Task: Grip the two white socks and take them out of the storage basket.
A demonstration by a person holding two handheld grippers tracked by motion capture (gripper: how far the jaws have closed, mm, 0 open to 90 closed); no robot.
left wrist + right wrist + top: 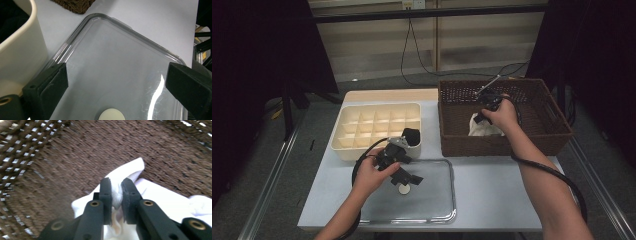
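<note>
In the high view, the right gripper (482,116) reaches into the brown wicker basket (557,127) at the upper right, onto a white cloth (484,129); the left gripper (407,177) hovers over a clear tray (447,200) at lower centre, beside a cream divided box (362,131). The left gripper view shows its jaws wide apart above the tray and a small pale disc (111,115). The right gripper view shows jaws clamped on a cloth fold: the pick-up step, I judge. Next comes a lift clear of the basket wall.

cloth (160,202): soft white fabric; basket (557,131): rough brown wicker; tray (112,62): glossy clear plastic
</note>
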